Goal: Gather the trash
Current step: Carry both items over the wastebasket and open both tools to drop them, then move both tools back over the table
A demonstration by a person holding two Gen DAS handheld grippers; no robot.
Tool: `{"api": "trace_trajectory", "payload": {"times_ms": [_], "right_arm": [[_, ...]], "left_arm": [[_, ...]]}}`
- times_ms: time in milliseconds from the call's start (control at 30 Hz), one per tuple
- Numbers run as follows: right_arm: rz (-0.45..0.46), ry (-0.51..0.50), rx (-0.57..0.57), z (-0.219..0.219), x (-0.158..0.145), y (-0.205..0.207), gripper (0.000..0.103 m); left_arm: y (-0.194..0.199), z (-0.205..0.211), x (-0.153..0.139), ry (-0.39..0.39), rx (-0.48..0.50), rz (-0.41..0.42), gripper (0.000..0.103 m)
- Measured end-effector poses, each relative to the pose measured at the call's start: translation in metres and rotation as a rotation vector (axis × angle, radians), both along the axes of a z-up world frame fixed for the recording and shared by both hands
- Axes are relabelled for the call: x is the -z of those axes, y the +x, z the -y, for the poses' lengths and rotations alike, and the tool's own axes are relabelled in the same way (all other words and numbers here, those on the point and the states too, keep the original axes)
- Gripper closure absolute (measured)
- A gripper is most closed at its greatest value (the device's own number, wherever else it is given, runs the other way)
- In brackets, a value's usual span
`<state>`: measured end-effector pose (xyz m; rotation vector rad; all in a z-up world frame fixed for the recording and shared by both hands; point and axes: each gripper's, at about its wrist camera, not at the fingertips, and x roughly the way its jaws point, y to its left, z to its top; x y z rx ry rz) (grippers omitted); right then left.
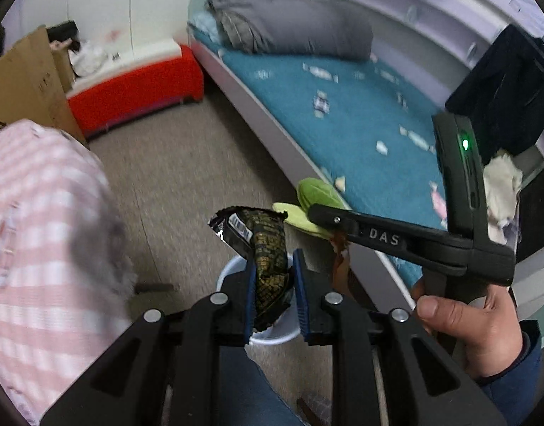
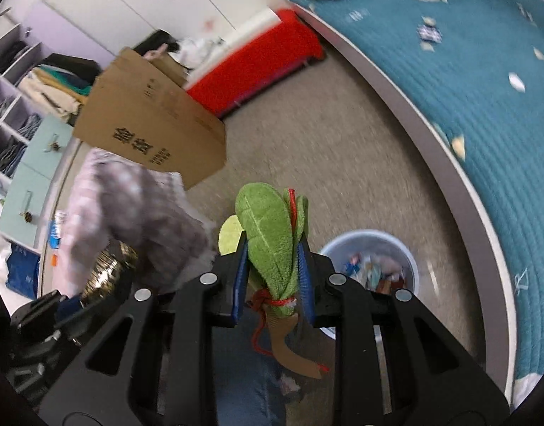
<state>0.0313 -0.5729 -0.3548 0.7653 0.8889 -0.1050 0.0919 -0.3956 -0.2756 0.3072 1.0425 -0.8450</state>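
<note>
My left gripper (image 1: pixel 273 264) is shut on a crumpled black and gold snack wrapper (image 1: pixel 263 241), held over the pale blue trash bin (image 1: pixel 272 337) on the floor. My right gripper (image 2: pixel 273 250) is shut on a green plush leaf bundle (image 2: pixel 272 227) tied with red string, with a brown stem hanging below. In the left wrist view the right gripper (image 1: pixel 318 213) reaches in from the right with the green leaf (image 1: pixel 316 195) at its tip, a hand (image 1: pixel 471 323) on its handle. The bin (image 2: pixel 369 245), lower right of the right gripper, holds several scraps.
A bed with a teal cover (image 1: pixel 343 113) and a grey pillow (image 1: pixel 293 25) runs along the right. A red and white box (image 1: pixel 137 85), a cardboard box (image 2: pixel 154 124) and a pink checked bundle (image 1: pixel 41 234) stand on the left. Grey carpet (image 1: pixel 186 163) lies between.
</note>
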Motion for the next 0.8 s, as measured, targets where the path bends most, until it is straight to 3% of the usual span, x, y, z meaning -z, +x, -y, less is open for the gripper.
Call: {"api": "trace_trajectory", "payload": {"times_ms": [200, 233, 300, 500, 533, 567, 600, 667, 800], "right_arm": [[-0.099, 0.071, 0.019, 0.011, 0.054, 0.004, 0.071], [-0.122, 0.086, 0.024, 0.013, 0.065, 0.005, 0.067], [-0.145, 0.111, 0.032, 0.016, 0.080, 0.006, 0.041], [-0.170, 0.148, 0.112, 0.032, 0.096, -0.007, 0.018], [-0.168, 0.144, 0.126, 0.035, 0.093, -0.011, 0.017], [-0.164, 0.138, 0.135, 0.038, 0.089, -0.014, 0.015], [-0.157, 0.131, 0.144, 0.039, 0.085, -0.016, 0.014], [-0.133, 0.112, 0.167, 0.045, 0.071, -0.024, 0.011], [-0.099, 0.074, 0.202, 0.053, 0.049, -0.029, 0.006]], "left_arm": [[0.007, 0.022, 0.048, 0.099, 0.006, -0.070, 0.084], [0.009, 0.024, 0.056, 0.115, 0.005, -0.084, 0.084], [0.012, 0.027, 0.069, 0.138, 0.004, -0.114, 0.084], [0.022, 0.046, 0.100, 0.194, 0.019, -0.171, 0.079], [0.021, 0.050, 0.102, 0.198, 0.025, -0.178, 0.076], [0.022, 0.053, 0.104, 0.201, 0.032, -0.184, 0.063], [0.022, 0.053, 0.105, 0.204, 0.030, -0.181, 0.039], [0.023, 0.054, 0.102, 0.205, 0.006, -0.155, 0.019], [0.022, 0.057, 0.094, 0.197, -0.006, -0.146, 0.019]]}}
